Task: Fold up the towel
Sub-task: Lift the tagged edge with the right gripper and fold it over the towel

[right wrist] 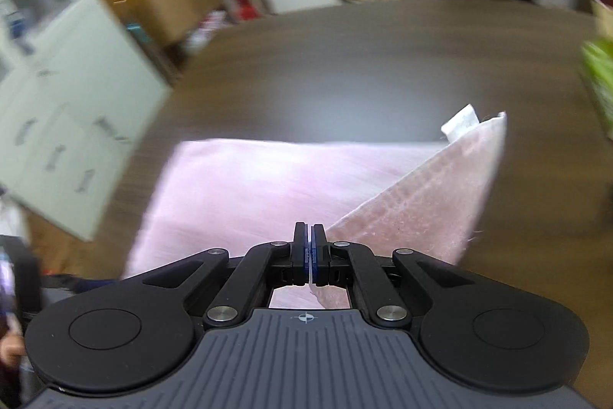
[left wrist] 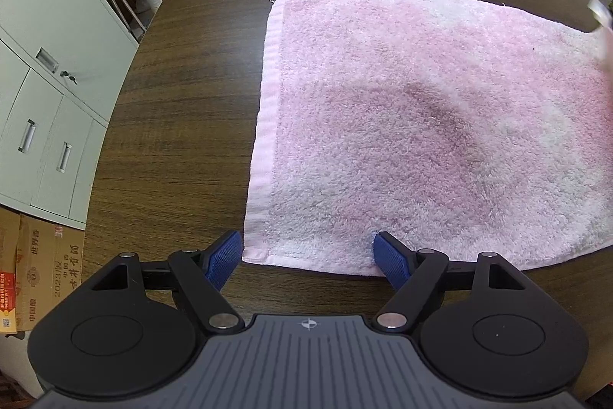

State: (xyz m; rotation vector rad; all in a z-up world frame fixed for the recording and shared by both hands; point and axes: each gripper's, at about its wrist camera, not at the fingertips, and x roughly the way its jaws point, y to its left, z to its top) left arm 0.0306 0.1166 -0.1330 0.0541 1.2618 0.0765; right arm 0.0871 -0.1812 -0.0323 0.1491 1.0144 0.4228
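You had the pink towel point(right wrist: 245, 186) barely begun: right gripper point(right wrist: 310, 244) clamped on a lifted corner, left gripper point(left wrist: 308, 255) gaping wide over the near edge, folds all remaining.

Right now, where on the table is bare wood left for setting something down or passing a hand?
Bare table runs in a strip between the pink towel and the table edge facing the grey cabinet, and widens beyond the towel's far edge. It is tight at the towel's near corner, which the open left gripper straddles, and on the side that the right gripper lifts.
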